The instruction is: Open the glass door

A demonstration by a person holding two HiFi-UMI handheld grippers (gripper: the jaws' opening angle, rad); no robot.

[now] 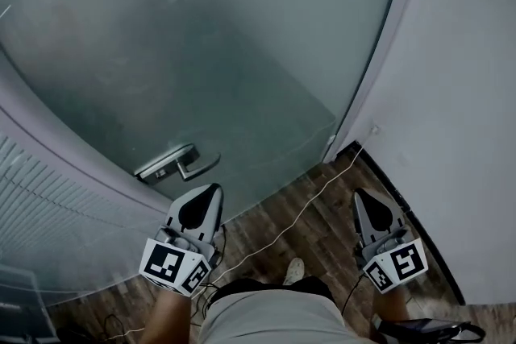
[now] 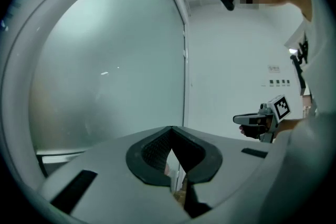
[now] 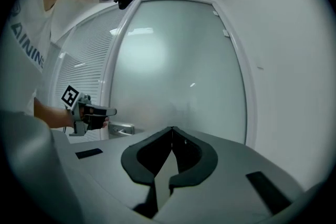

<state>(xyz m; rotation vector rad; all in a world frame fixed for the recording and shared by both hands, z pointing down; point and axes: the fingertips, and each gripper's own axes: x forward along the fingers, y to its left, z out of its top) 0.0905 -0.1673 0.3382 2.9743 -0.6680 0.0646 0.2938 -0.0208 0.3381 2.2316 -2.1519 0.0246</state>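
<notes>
Glass door (image 1: 201,52) is frosted, lever-handled; left gripper (image 1: 211,191) and right gripper (image 1: 361,197) jaws pressed together.

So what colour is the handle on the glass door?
The door handle is shiny silver-grey metal. It shows best in the head view.

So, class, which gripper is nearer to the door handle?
Left. The left gripper sits just short of the door handle, not touching; the right gripper is far to the side, near the edge of the glass door.
</notes>
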